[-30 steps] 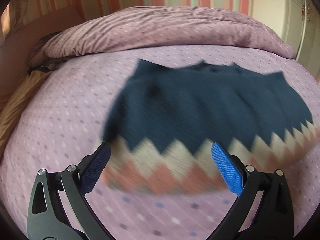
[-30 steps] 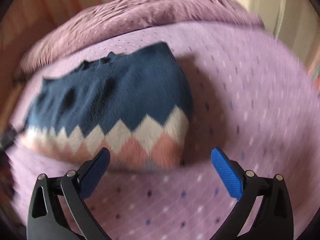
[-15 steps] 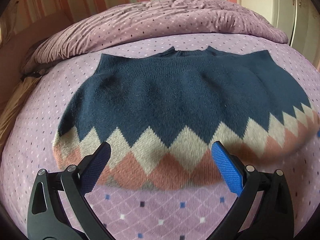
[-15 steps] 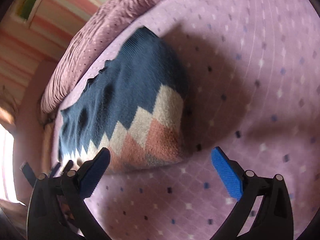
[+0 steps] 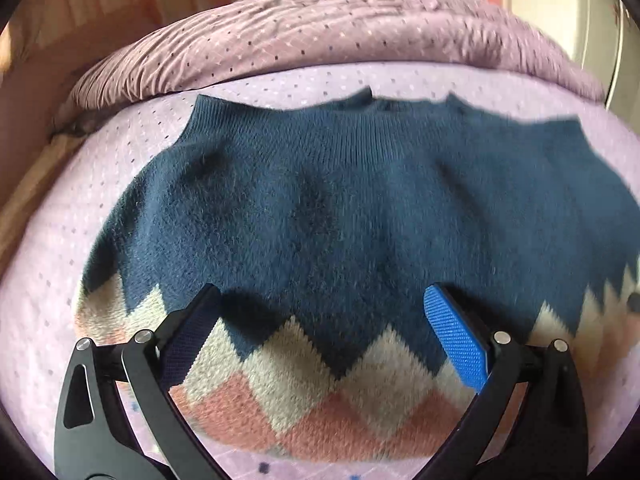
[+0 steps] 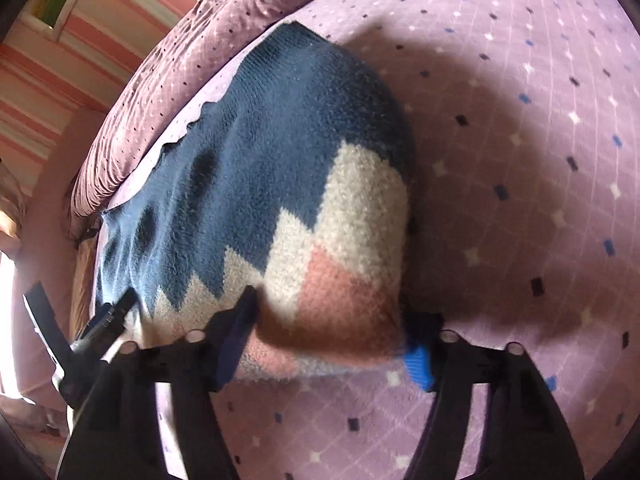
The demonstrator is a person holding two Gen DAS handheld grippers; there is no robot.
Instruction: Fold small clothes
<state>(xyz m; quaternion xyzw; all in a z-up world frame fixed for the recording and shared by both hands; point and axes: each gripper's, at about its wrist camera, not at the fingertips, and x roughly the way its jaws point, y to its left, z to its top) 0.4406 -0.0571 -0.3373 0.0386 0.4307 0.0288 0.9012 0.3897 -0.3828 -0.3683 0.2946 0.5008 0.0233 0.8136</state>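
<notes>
A small knitted sweater, navy with a cream and salmon zigzag hem, lies flat on the purple bed cover, neck toward the far side. My left gripper is open, its fingers over the hem's left half. In the right wrist view the sweater fills the left; my right gripper straddles the hem's right corner with jaws partly closed, a gap still showing. The left gripper shows at the lower left there.
A rumpled mauve duvet is heaped along the far side of the bed. A striped pink wall stands behind. The bed's left edge drops off. Bare purple cover extends to the sweater's right.
Both grippers have moved forward and down onto the sweater's hem. The right gripper's jaws have narrowed around the hem's right corner. The left gripper stays open.
</notes>
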